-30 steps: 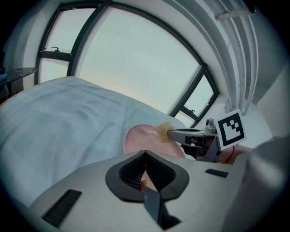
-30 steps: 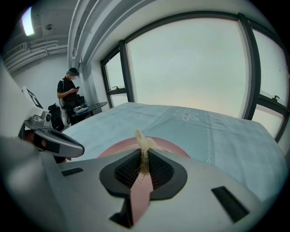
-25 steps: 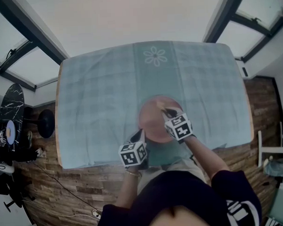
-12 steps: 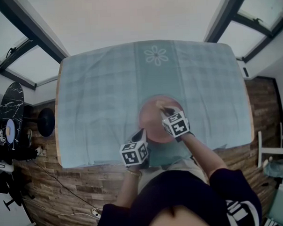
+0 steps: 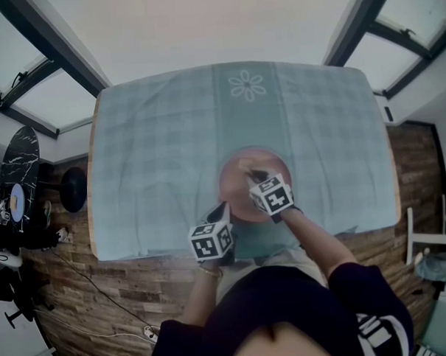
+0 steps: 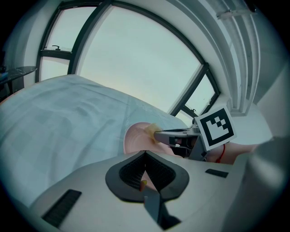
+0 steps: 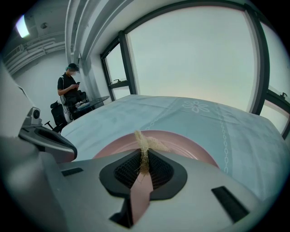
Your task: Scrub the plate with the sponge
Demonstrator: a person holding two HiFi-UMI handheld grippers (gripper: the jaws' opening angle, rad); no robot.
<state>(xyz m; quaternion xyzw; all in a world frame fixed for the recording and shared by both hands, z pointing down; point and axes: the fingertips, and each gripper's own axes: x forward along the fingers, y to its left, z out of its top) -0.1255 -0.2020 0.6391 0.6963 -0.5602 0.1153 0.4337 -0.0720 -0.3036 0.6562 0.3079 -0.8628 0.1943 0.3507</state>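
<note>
Looking down on a bench [image 5: 93, 186] covered w/ a pale teal checked cloth [image 5: 155, 140].

Furthest left, the left tool [image 5: 223, 208] reaches in from approx. 7 o'clock. Its jaws are clenched to a thin slit, prob. on the near-left rim of the pink plate [image 5: 234, 184]. A small orange-pink sliver shows in the slit, which is why I judge it to be the rim.

The plate lies flat on the cloth at the bench's 6 o'clock, close to the front edge.

To the right, the right tool [image 5: 251, 174] comes in from approx. 5 o'clock, clenched on a thin, fibrous beige sponge [image 5: 242, 165]. The sponge rests on the plate's face, approx. 11 o'clock of its centre.

Risks from here:
- The sponge is only a thin wisp in the jaws. Hard rubbing could drag it out, or let the tool tips scrape the plate.
- The left tool has only a sliver of rim. A sideways scrub could break that hold, so the plate spins or slides.
- The cloth may creep under pressure. W/ the plate so near the 6 o'clock edge, a pull towards the person could take it off the bench.
</note>
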